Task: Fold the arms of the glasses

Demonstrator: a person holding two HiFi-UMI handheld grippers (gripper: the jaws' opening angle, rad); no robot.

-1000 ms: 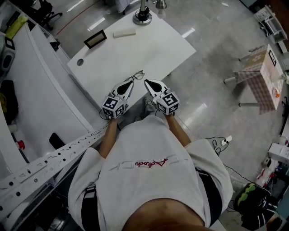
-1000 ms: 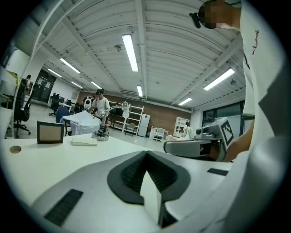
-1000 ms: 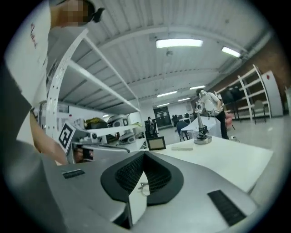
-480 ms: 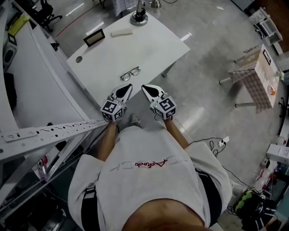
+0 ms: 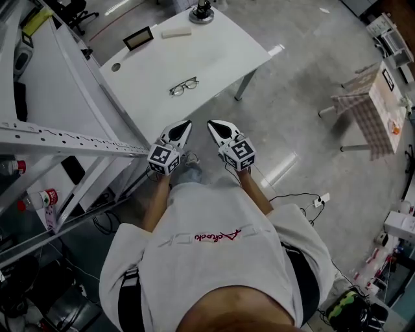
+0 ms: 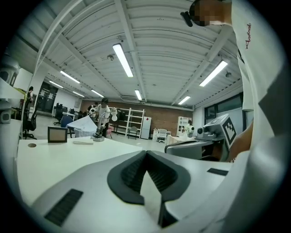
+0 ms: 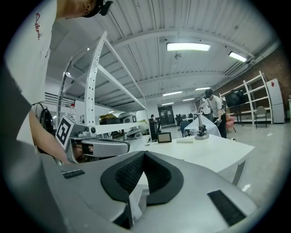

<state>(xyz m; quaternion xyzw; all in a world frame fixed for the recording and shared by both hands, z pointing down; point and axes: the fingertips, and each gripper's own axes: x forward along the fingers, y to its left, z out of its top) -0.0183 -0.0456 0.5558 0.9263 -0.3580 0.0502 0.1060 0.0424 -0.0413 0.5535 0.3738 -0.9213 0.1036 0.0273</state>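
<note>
glasses (image 5: 184,85): seen in the head view lying flat on the white desk (image 5: 220,55), toward its near edge. Too small there for the position of the arms to be told.
desk items: a small dark frame (image 5: 138,37), a pale flat block (image 5: 176,32) and a lamp base (image 5: 201,11) are ranged along the far edge, well apart from the glasses.
left gripper (image 5: 185,124) (image 6: 145,154): held in the air over the grey floor (image 5: 292,65), short of the desk's near edge and pointed toward it. Well apart from the glasses.
left fingers (image 6: 131,175): pressed together at the tips. Nothing is pinched between the ribbed dark pads.
right gripper (image 5: 212,124) (image 7: 144,154): held just beside the left gripper, also over the floor and off the desk. Nothing is touched by it.
right fingers (image 7: 129,175): pressed together, with nothing held between them.
marker cubes: one is carried at the back of each gripper, left (image 5: 163,159) and right (image 5: 238,153), close to the person's white shirt (image 5: 214,259).
surroundings: a perforated metal beam (image 5: 65,139) is seen crossing at the left. A table under a checked cloth (image 5: 366,107) is seen far to the right.
</note>
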